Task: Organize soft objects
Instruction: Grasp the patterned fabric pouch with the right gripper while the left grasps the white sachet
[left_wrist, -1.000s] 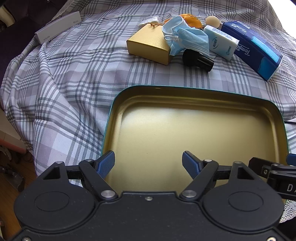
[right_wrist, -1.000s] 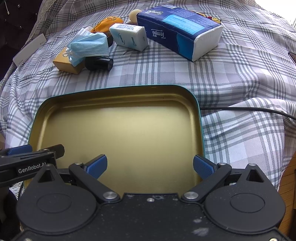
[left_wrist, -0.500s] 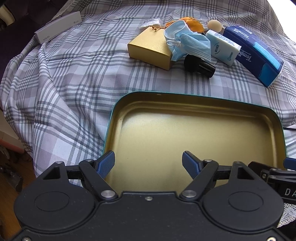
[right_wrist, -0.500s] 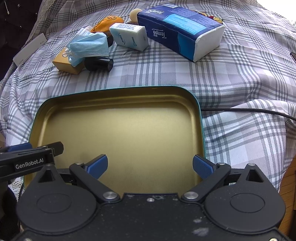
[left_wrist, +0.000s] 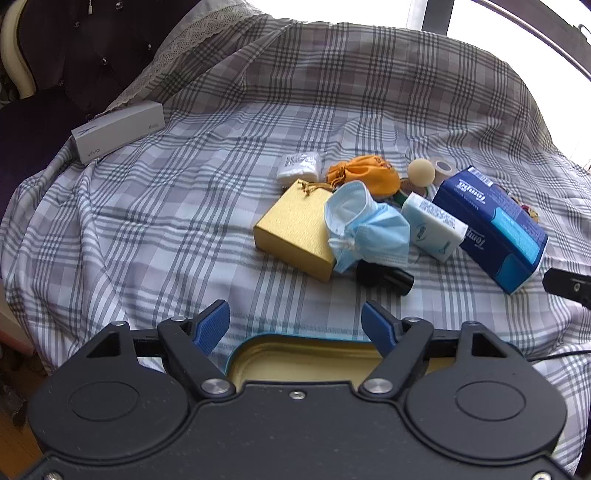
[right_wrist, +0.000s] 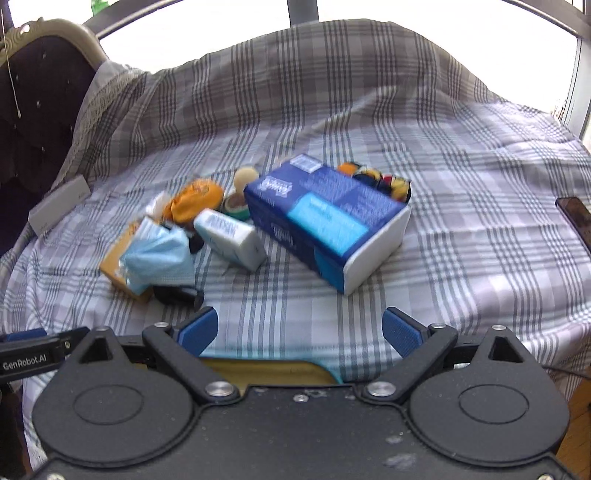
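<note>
A pile lies on the plaid bedspread: a crumpled blue face mask (left_wrist: 365, 230) (right_wrist: 159, 254) draped over a gold box (left_wrist: 295, 236), an orange pouch (left_wrist: 365, 175) (right_wrist: 194, 199), a small white tissue pack (left_wrist: 432, 227) (right_wrist: 231, 236), a large blue tissue pack (left_wrist: 487, 225) (right_wrist: 325, 221) and a white wad (left_wrist: 299, 166). The gold tin tray (left_wrist: 306, 345) (right_wrist: 266, 371) peeks out just under both grippers. My left gripper (left_wrist: 295, 325) and right gripper (right_wrist: 301, 332) are open and empty, short of the pile.
A black cylinder (left_wrist: 384, 277) (right_wrist: 177, 295) lies in front of the mask. A beige ball (left_wrist: 421, 172), a tape roll (left_wrist: 445, 168) and colourful items (right_wrist: 380, 181) sit behind the packs. A white phone box (left_wrist: 118, 131) rests far left. A dark headboard stands at the left.
Both views have tilted up and forward: the tray has dropped almost out of sight and the pile now fills the middle. Both grippers stay open.
</note>
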